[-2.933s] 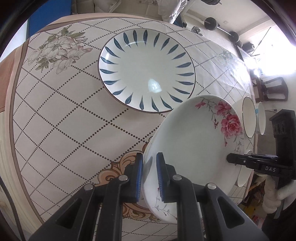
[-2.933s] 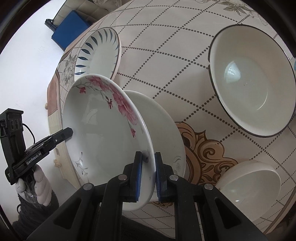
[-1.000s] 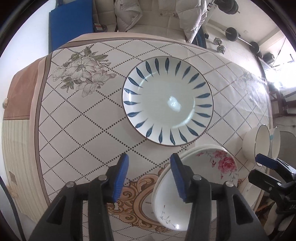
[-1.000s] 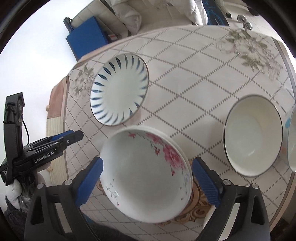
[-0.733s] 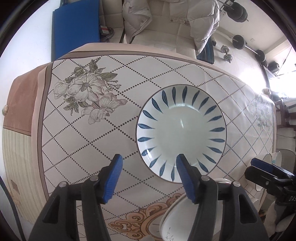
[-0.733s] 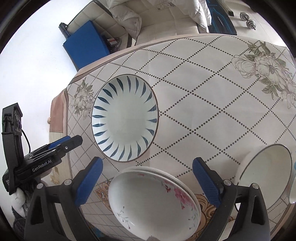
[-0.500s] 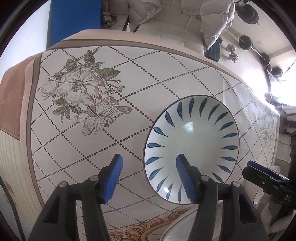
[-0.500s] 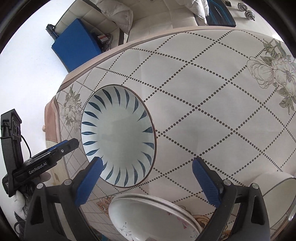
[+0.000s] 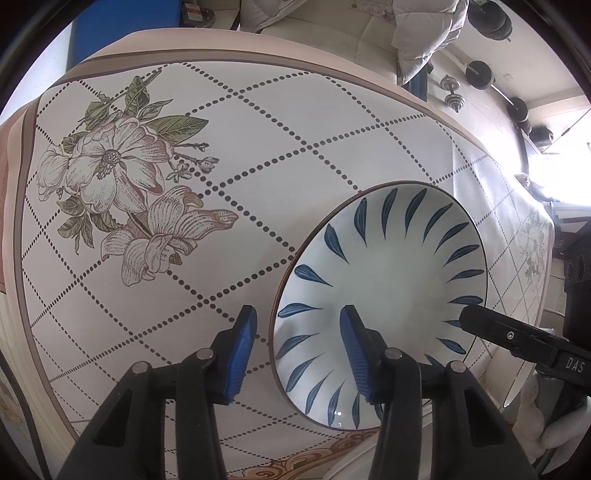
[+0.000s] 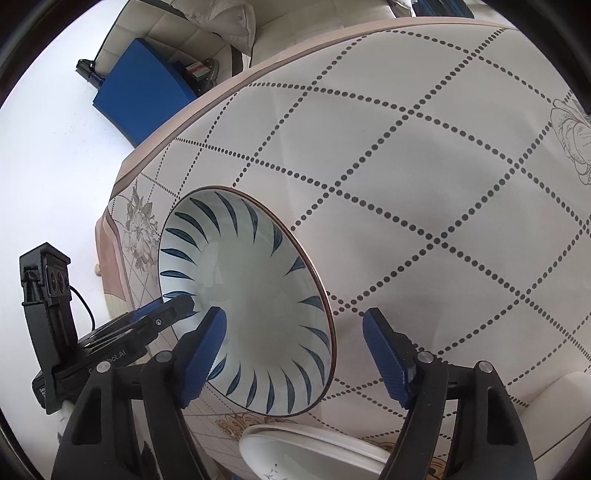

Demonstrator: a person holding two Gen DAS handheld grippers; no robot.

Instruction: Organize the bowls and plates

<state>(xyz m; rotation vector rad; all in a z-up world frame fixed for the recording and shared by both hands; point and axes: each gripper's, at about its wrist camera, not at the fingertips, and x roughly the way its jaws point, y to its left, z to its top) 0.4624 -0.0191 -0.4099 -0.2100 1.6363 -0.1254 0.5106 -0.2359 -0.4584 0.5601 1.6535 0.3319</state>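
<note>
Both grippers have left the stacked white floral plates (image 10: 314, 448) at the near edge and dropped onto the round blue-leaf ceramic plate (image 9: 380, 306) flat on the dotted tablecloth (image 9: 258, 147); left gripper (image 9: 297, 345) and right gripper (image 10: 295, 350) straddle opposite rims — jaws just closing, not yet pinching — so a two-handed lift looks next.

Beyond your table's cream, dot-latticed, flower-printed cloth (image 9: 295, 122) you face a pale cushioned sofa (image 9: 332, 33) draped with a white padded jacket (image 9: 424, 33); a blue mat (image 10: 144, 96) leans left; black dumbbells (image 9: 480, 74) lie right on the pale floor; window glare floods the far right.
</note>
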